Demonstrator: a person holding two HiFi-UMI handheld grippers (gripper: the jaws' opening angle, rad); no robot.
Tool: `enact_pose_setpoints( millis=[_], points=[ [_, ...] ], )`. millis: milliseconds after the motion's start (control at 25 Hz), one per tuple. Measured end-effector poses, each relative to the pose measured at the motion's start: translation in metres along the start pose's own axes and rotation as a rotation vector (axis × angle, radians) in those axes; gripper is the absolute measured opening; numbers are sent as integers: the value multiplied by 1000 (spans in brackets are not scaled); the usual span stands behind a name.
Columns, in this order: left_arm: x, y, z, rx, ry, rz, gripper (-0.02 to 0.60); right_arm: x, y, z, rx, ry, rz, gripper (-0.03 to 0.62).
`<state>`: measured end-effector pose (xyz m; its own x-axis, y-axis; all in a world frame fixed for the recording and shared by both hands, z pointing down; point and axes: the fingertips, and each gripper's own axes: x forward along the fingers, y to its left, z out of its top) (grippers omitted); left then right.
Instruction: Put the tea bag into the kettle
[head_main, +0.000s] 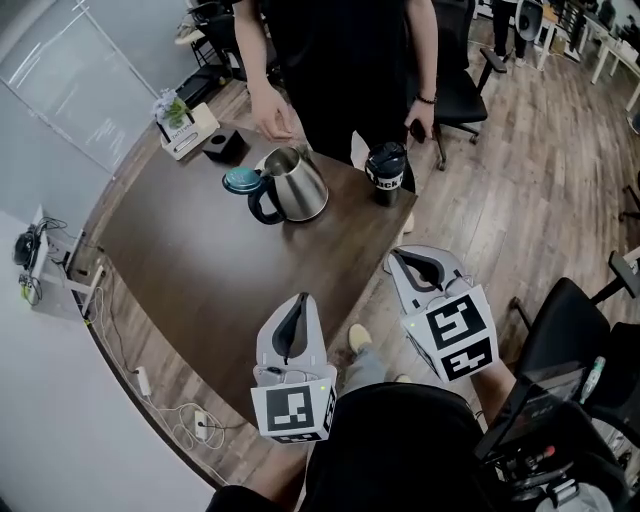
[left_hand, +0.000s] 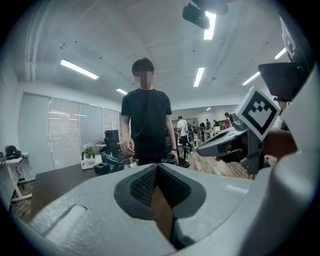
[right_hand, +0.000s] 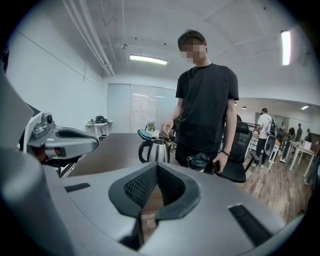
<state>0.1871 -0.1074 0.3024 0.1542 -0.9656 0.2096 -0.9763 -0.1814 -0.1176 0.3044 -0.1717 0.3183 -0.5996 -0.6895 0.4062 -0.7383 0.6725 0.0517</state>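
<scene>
A steel kettle (head_main: 298, 186) with a black handle stands at the far side of the dark table (head_main: 200, 260), its teal lid (head_main: 241, 180) flipped open. The same kettle (right_hand: 158, 150) shows in the right gripper view. A person in black stands behind it with one hand (head_main: 273, 114) just above the kettle. I see no tea bag in any view. My left gripper (head_main: 299, 301) hangs over the table's near edge, jaws shut and empty. My right gripper (head_main: 401, 256) hovers off the table's right corner, also shut on nothing. Both are well short of the kettle.
A black lidded cup (head_main: 387, 170) stands at the table's far right corner. A box with a small plant (head_main: 183, 126) and a small black block (head_main: 224, 143) sit at the far left. Office chairs (head_main: 462, 95) stand on the wood floor to the right.
</scene>
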Motion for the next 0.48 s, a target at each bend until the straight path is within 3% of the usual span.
enact_pose_setpoints(
  millis=[480],
  points=[
    [-110, -31, -22, 14, 8, 50, 3, -88, 65, -50, 18, -10, 27, 9]
  ],
)
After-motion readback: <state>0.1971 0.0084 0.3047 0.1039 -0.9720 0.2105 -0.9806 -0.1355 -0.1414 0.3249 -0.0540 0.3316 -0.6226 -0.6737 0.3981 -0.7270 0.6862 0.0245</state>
